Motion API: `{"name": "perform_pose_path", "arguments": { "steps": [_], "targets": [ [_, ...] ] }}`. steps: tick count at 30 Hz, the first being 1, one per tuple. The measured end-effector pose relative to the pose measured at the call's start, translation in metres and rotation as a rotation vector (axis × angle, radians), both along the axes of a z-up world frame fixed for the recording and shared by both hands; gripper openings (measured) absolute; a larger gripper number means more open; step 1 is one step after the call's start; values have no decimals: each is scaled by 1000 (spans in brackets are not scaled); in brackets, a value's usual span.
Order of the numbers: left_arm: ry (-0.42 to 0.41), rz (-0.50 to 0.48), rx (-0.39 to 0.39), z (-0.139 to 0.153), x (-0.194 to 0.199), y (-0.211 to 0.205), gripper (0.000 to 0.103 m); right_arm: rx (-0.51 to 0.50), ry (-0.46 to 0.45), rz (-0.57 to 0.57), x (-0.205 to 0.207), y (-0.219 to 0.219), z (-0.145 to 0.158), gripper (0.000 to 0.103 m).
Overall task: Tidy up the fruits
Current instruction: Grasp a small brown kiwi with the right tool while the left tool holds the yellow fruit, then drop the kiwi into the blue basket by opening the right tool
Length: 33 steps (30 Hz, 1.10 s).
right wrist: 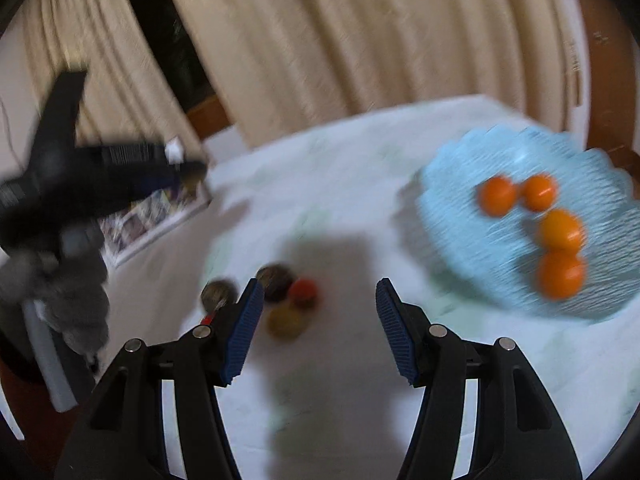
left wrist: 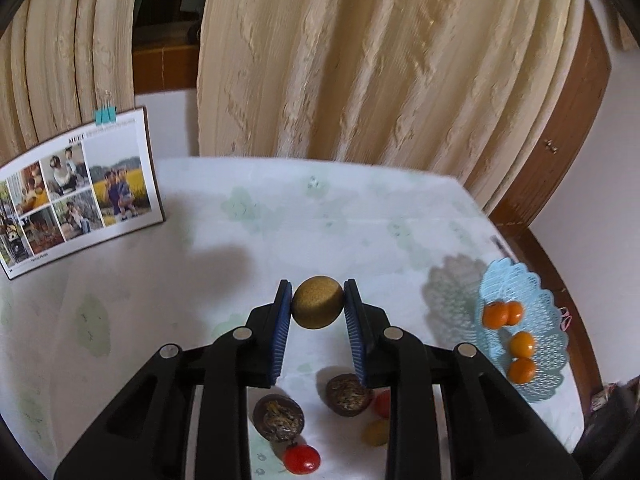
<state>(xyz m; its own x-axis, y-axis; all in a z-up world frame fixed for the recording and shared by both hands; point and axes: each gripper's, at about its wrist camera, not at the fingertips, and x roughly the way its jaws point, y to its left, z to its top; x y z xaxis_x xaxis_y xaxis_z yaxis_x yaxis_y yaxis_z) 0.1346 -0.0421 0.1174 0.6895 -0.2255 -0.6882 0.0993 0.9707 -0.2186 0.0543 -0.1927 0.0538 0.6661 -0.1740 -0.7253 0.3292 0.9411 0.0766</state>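
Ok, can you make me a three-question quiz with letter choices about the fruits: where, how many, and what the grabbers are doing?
1. Where are the small round orange fruits?
A on the photo board
B in the light blue lacy plastic basket
C on the floor

2. How many orange fruits are in it?
A two
B four
C six

3. What is the left gripper doing?
A hanging open
B pinching the round yellow-brown fruit
C gripping a red tomato

Answers: 1 B, they sit inside the basket. 2 B, four show in both views. 3 B, its blue pads press both sides; the right gripper is open.
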Motion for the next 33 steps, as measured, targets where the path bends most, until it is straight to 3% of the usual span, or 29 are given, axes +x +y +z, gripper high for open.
{"name": "perform_pose_path", "arguments": {
  "steps": [9, 11, 14, 16, 24, 33],
  "targets": [
    [-62, -21, -33, 23, -18, 3, 27, -25, 161, 58, 39, 22, -43, 42],
    [-68, -24, -39, 25, -20, 3, 27, -31, 172, 57, 41, 22, -48, 42],
    [-75, -29, -46, 28, -22, 4, 27, -40, 192, 58, 46, 24, -55, 30],
    [-78, -31, -48, 29, -23, 4, 27, -45, 195, 58, 46, 26, -56, 28],
    [-82, -50, -41, 30, -28, -4, 27, -80, 103, 29, 22, 22, -23, 28],
    [-80, -78, -29, 28, -30, -16, 27, -130, -49, -133, -14, -22, 33, 29]
  ]
}}
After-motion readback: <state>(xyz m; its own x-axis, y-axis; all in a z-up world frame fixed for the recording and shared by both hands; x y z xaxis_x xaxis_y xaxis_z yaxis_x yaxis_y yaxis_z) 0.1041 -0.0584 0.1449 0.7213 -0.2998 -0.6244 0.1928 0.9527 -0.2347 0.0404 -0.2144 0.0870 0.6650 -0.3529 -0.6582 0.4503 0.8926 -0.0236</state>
